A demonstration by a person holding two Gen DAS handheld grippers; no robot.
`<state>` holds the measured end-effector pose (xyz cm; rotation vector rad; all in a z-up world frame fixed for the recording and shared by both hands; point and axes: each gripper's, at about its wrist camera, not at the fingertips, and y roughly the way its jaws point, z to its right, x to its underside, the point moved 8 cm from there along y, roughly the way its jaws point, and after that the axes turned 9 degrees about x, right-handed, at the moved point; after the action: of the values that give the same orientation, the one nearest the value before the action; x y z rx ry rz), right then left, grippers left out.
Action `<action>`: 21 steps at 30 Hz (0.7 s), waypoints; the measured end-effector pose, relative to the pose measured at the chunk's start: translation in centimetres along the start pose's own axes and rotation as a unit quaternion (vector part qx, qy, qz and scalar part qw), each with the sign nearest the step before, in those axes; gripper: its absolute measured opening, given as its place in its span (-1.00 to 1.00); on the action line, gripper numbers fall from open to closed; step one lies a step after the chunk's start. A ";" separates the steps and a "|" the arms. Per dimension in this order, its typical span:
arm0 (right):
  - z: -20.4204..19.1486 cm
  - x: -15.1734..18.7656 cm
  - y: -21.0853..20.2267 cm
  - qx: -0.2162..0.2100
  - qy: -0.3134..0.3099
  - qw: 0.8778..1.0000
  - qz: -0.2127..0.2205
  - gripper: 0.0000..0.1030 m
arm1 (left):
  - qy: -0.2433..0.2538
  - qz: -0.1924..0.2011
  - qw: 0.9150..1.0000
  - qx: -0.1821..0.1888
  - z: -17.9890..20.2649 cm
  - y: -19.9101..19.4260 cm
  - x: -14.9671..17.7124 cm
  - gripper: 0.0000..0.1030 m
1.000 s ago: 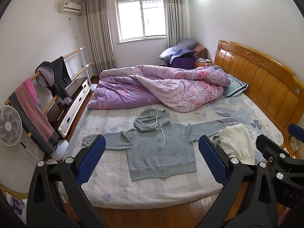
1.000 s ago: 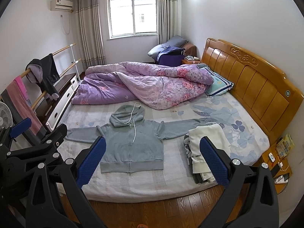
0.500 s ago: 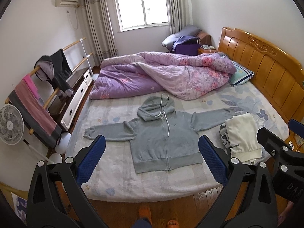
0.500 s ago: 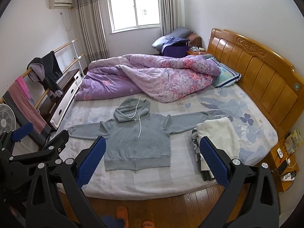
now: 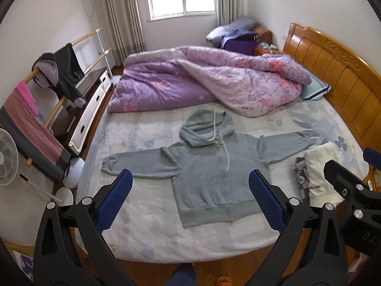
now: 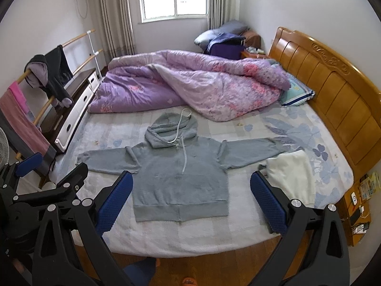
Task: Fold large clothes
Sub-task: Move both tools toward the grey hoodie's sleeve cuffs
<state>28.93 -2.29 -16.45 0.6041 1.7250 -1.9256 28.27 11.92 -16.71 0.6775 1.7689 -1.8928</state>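
On the bed (image 5: 152,221), near its foot edge, a grey hoodie (image 5: 214,174) lies flat and face up, zip closed, both sleeves spread out toward 3 and 9 o'clock, hood pointing to 12. White drawstrings trail down its chest. At 3 o'clock from it, touching the end of one sleeve, sits a folded stack (image 5: 319,174) with a cream piece on top. Beyond the hood, at 12 o'clock, a purple quilt (image 5: 202,81) is heaped across the mattress, and a pillow (image 5: 314,89) peeks out beside the wooden headboard (image 5: 338,71).

Both tongs hover over the floor side of the bed, well apart from the hoodie. The left gripper (image 5: 189,200) has its blue pads spread wide, gripping nothing; the right gripper (image 6: 190,201) is likewise released and empty. Each shows at the edge of the other's view.

Off at 9 o'clock stand a rack (image 5: 59,71) draped with clothes and a fan (image 5: 7,157). A slippered foot (image 6: 189,281) shows on the wood floor.
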 end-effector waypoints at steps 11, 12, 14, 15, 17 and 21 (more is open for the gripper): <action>-12.9 -2.2 12.3 0.018 -0.072 0.992 -0.099 0.85 | -0.059 -0.105 0.993 0.018 -14.8 14.1 -0.5 0.90; -14.3 -2.1 13.7 0.016 -0.084 0.990 -0.110 0.85 | -0.067 -0.113 0.991 0.014 -16.1 15.5 -0.2 0.90; -15.9 -1.7 15.6 0.015 -0.100 0.987 -0.124 0.85 | -0.076 -0.123 0.989 0.006 -17.9 17.3 0.5 0.90; -17.2 -1.5 17.1 0.014 -0.111 0.985 -0.134 0.85 | -0.080 -0.129 0.988 0.000 -18.8 18.3 0.9 0.90; -18.3 -1.4 19.0 0.011 -0.118 0.982 -0.145 0.85 | -0.093 -0.143 0.985 -0.005 -20.8 20.8 1.7 0.90; -21.5 -0.5 24.4 -0.010 -0.133 0.976 -0.172 0.85 | -0.125 -0.160 0.978 -0.044 -25.5 25.1 3.6 0.90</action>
<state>44.58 16.97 -37.53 0.0314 1.7564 -2.1008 42.49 35.69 -39.71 0.1170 1.8673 -1.9836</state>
